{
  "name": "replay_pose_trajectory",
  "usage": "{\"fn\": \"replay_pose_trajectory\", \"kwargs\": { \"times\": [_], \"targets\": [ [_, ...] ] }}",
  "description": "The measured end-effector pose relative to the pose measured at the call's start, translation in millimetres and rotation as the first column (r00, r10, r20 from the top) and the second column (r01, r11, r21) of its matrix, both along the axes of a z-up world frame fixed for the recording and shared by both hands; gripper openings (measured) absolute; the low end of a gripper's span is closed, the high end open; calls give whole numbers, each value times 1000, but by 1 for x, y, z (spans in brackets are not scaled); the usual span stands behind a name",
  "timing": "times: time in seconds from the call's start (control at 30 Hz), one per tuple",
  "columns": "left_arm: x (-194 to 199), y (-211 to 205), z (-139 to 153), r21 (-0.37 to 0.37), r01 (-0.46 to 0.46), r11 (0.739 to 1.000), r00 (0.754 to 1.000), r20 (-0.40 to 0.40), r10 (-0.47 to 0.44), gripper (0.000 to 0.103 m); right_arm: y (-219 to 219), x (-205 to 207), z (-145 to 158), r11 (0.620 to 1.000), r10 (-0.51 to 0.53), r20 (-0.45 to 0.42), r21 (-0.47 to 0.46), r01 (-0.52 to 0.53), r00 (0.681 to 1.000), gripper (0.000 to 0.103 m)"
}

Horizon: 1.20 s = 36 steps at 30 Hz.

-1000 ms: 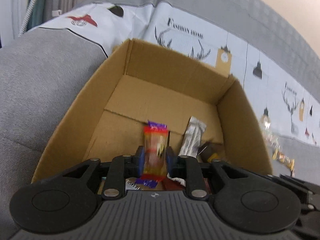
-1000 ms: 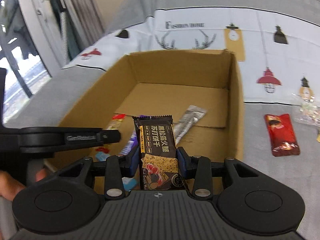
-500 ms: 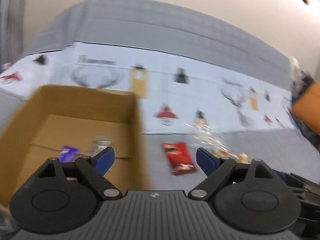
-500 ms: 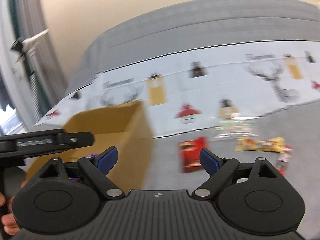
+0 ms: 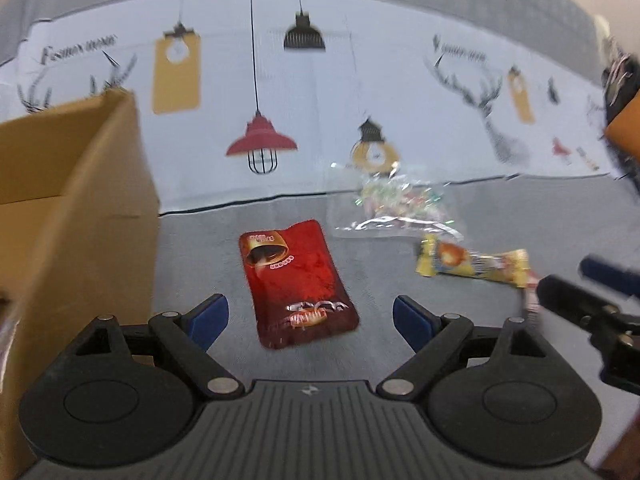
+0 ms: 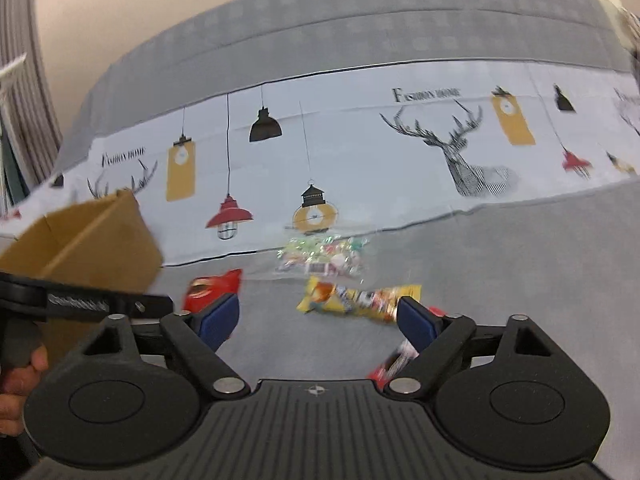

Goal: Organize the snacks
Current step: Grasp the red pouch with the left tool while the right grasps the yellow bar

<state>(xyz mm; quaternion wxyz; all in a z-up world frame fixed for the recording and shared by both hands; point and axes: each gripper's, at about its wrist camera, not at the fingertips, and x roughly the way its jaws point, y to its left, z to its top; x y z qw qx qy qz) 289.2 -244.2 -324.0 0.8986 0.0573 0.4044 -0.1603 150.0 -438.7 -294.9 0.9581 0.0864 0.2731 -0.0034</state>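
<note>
The red packet [image 5: 298, 286] is seen low in the frame's center, between the left gripper [image 5: 310, 322]'s released, empty fingers [image 5: 208, 320].

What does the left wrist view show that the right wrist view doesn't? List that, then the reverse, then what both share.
Left wrist view only: the whole red packet lying flat between the open jaws of the left gripper, and the right gripper's arm at the right edge.

Right wrist view only: a small red-and-white wrapper beside the right gripper, a bare hand holding the left tool, and the deer print.

Both: the cardboard box, the clear candy bag, the yellow packet and the lamp-print cloth. Both grippers are open and empty.
</note>
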Motion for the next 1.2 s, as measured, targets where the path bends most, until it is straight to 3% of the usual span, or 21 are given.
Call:
{"fn": "replay_pose_trajectory", "kwargs": {
  "times": [0.2, 0.3, 0.37, 0.43, 0.47, 0.5, 0.6, 0.7, 0.8, 0.9, 0.93, 0.97, 1.03, 1.07, 1.13, 1.17, 1.2],
  "targets": [
    [49, -7, -44, 9, -54, 998, 993, -100, 55, 92, -5, 51, -22, 983, 116, -54, -138, -123, 992, 71],
    [47, -11, -51, 56, -30, 998, 999, -28, 31, 93, -7, 75, -39, 968, 148, -98, -190, -164, 984, 67],
    [44, -9, -49, 41, -21, 999, 1000, -7, 21, 74, -6, 88, -52, 954, 179, -143, -216, -207, 974, 60],
    [41, -7, -45, 40, -9, 999, 1000, -8, 9, 66, -2, 99, -63, 940, 208, -205, -228, -253, 957, 34],
    [40, -6, -43, 34, -5, 999, 1000, -17, 5, 62, 1, 101, -64, 939, 215, -211, -225, -261, 954, 32],
    [39, -4, -41, 29, 1, 1000, 1000, -26, -1, 60, 3, 102, -61, 942, 216, -214, -213, -261, 953, 22],
    [30, 1, -36, 6, 12, 1000, 998, -66, -12, 57, 12, 97, -42, 959, 189, -181, -176, -220, 965, 22],
    [12, 9, -29, -22, 24, 999, 993, -116, -26, 56, 19, 83, -27, 985, 137, -159, -82, -151, 978, 22],
    [-11, 11, -24, -4, 69, 998, 989, -129, -69, 56, 27, 65, -26, 995, 103, -195, 36, -98, 975, 22],
    [-24, 10, -28, 21, 100, 995, 987, -132, -96, 57, 43, 53, -31, 994, 105, -246, 28, -102, 964, 22],
    [-25, 10, -30, 22, 97, 995, 987, -134, -93, 61, 46, 51, -33, 994, 107, -251, 14, -107, 962, 22],
    [-26, 11, -33, 24, 94, 995, 988, -126, -90, 73, 48, 50, -36, 994, 111, -255, 7, -113, 961, 22],
    [-28, 10, -42, 77, 70, 995, 996, -63, -65, 87, 48, 50, -41, 993, 109, -259, -8, -115, 960, 23],
    [-29, 10, -46, 92, 63, 994, 997, -42, -59, 90, 48, 48, -45, 993, 111, -267, -19, -121, 957, 23],
    [-29, 11, -50, 78, 67, 995, 998, -18, -66, 87, 48, 47, -54, 989, 123, -282, -38, -140, 952, 25],
    [-29, 10, -49, 74, 78, 994, 997, -10, -77, 73, 48, 46, -55, 987, 134, -271, -45, -151, 953, 25],
    [-29, 8, -46, 69, 94, 993, 996, -2, -94, 66, 49, 47, -55, 986, 141, -271, -49, -160, 952, 25]
  ]
}}
